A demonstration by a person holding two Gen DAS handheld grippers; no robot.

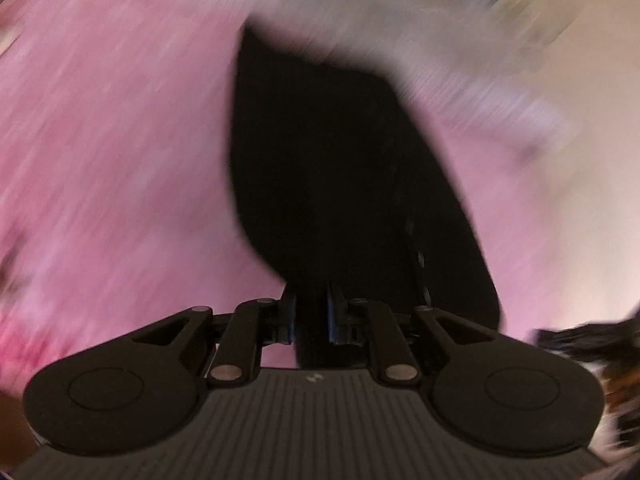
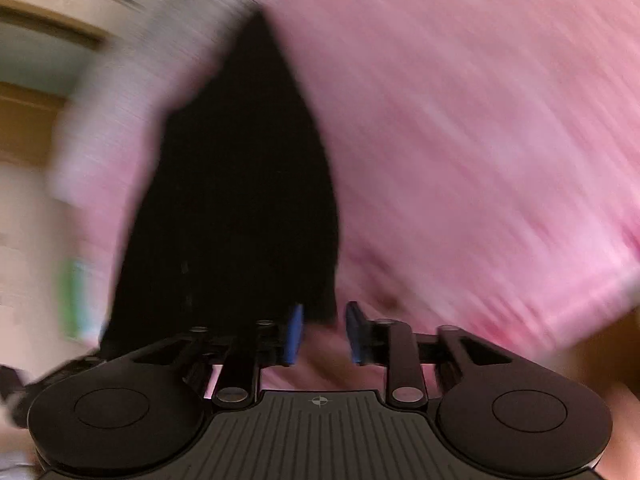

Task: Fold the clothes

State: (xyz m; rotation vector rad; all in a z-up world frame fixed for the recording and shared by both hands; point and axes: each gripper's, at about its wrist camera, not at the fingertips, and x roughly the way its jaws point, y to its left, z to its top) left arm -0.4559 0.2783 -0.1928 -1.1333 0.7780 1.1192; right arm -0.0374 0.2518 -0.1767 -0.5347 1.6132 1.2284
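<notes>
Although both views are heavily blurred, the black garment (image 1: pixel 340 184) hangs forward from the left gripper (image 1: pixel 312 320), whose jaws clamp one edge, over pink bedding (image 1: pixel 112 160). The right gripper (image 2: pixel 322 334) stands apart; the cloth lies just beside its left pad (image 2: pixel 295 332), ungripped.

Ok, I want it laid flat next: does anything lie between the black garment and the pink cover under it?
Nothing visible, though both views are blurred. The black garment hangs from the left gripper over the pink cover; the right gripper is open.
</notes>
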